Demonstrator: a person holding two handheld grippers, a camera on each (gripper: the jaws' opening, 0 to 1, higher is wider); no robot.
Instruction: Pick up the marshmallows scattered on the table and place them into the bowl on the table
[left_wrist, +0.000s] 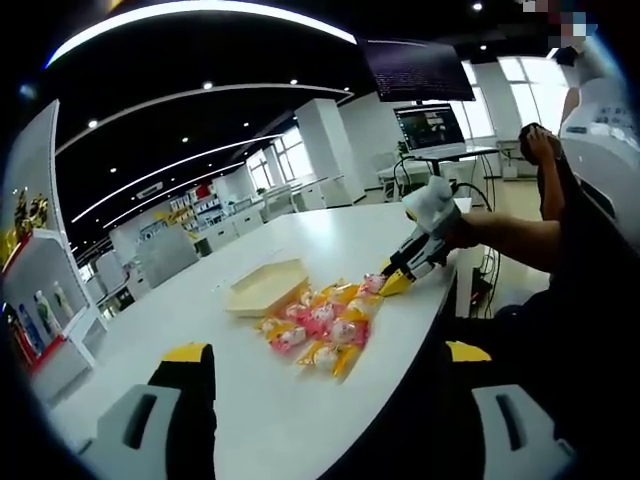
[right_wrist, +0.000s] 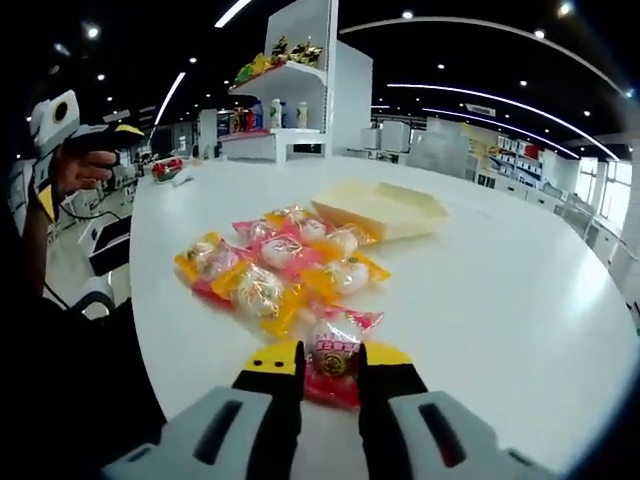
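White round table (right_wrist: 520, 300) under bright shop shelving: my right claw (right_wrist: 327, 372) pinches a pink-wrapped marshmallow (right_wrist: 336, 350), the heap of marshmallows (right_wrist: 280, 262) just beyond, then the cream bowl (right_wrist: 385, 208). My left claw (left_wrist: 318, 362) hangs wide open, holding nothing.

I saw pink, yellow and orange wrappers on the marshmallows (right_wrist: 285, 265), a cream bowl (right_wrist: 385, 208) at one o'clock, a white table (right_wrist: 500, 300).

Black jaws with yellow tips on grey mounts — left gripper (left_wrist: 318, 352), right gripper (right_wrist: 330, 358) — person's dark clothing (left_wrist: 590, 260).
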